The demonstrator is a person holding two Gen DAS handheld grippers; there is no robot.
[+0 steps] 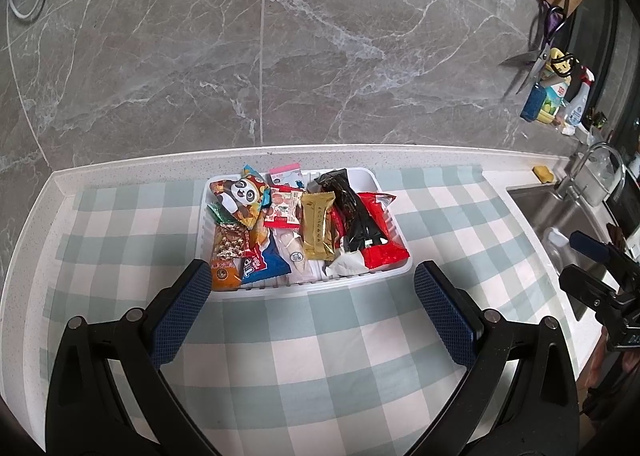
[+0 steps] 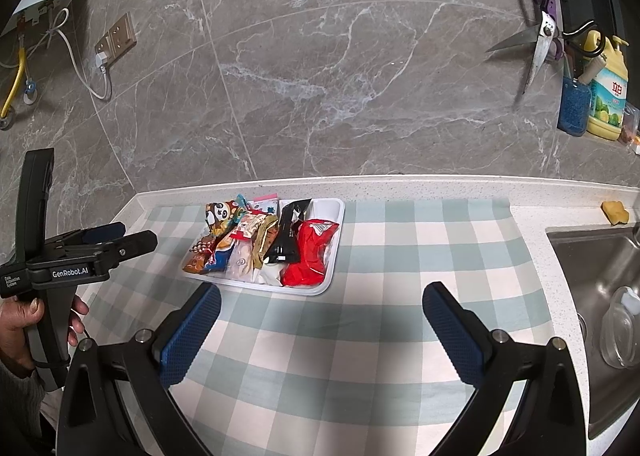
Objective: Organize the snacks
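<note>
While both grippers gape, tray [image 1: 394, 268] edges sit unobstructed.

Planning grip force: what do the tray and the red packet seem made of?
Tray: likely thin white plastic, semi-gloss, judging by its ribbed floor and rolled rim. Red packet: probably plastic film, glossy, crinkled with bright highlights.

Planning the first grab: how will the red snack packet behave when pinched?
The red snack packet looks crinkled and glossy, so probably floppy, light and somewhat slippery. It lies partly under the black packet in the white tray, so lifting may drag that along.
</note>
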